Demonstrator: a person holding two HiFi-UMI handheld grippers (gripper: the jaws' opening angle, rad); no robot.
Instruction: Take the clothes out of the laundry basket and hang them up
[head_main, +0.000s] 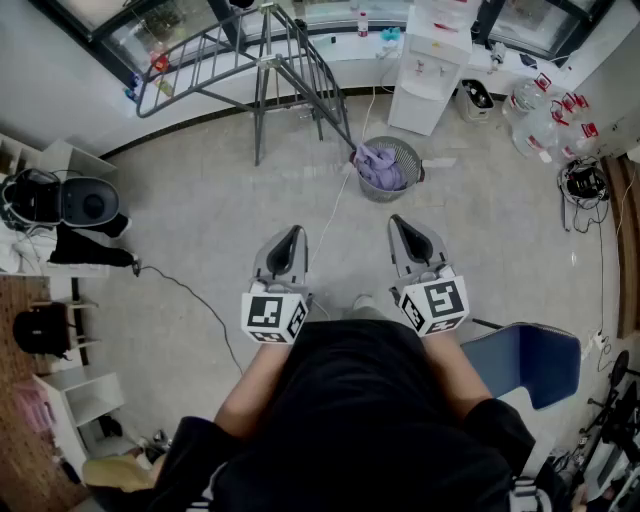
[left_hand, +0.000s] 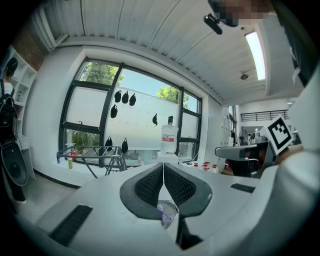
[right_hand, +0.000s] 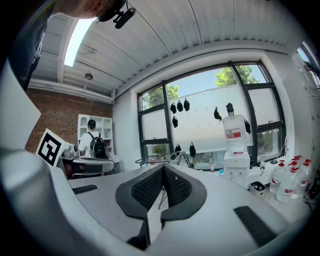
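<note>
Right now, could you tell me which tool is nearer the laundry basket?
The right tool; the laundry basket stands just beyond its tip, the left tool farther aside.

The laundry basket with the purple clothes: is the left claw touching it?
Apart. In the head view a wide stretch of floor lies between the left claw and the laundry basket.

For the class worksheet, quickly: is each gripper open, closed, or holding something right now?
Left gripper: closed, holding nothing.
Right gripper: closed, holding nothing.
</note>
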